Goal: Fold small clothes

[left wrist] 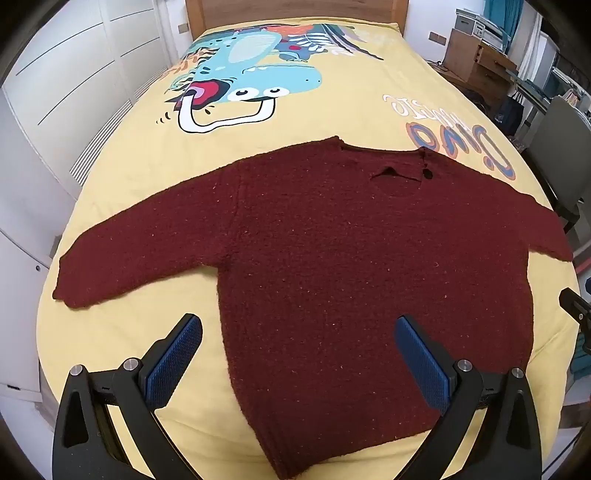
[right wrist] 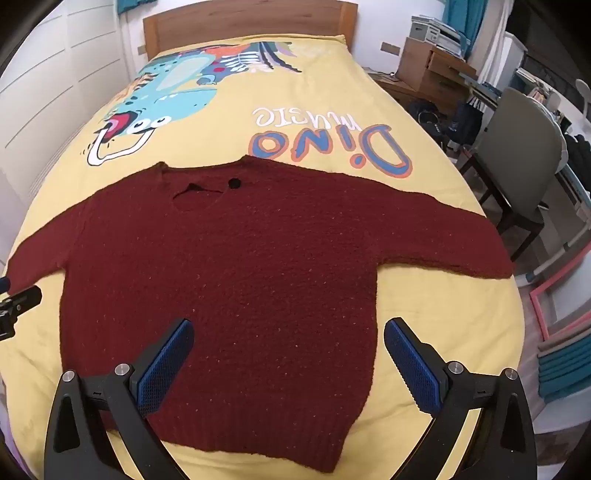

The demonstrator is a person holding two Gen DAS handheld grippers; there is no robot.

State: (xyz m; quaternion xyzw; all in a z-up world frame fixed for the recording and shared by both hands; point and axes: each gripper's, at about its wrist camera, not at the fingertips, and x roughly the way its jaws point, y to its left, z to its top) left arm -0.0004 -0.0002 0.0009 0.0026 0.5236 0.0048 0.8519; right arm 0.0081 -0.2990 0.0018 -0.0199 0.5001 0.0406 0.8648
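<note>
A small dark red knitted sweater [left wrist: 332, 236] lies flat on the yellow bedspread [left wrist: 351, 107], neck away from me, both sleeves spread out to the sides. My left gripper [left wrist: 298, 326] hovers open over the sweater's lower left side, its blue pads wide apart with nothing between them. In the right wrist view the same sweater [right wrist: 240, 258] fills the middle. My right gripper [right wrist: 289, 328] hangs open above its lower right part, holding nothing. The left sleeve's cuff [left wrist: 70, 291] lies near the bed's left edge. A dark button [right wrist: 234, 182] sits by the neck opening.
The bed [right wrist: 295, 92] has a wooden headboard [right wrist: 240, 22] and a dinosaur print. White wardrobe doors [left wrist: 74, 74] run along the left. A grey chair [right wrist: 517, 147], a wooden desk [right wrist: 432, 70] and bags stand to the right of the bed.
</note>
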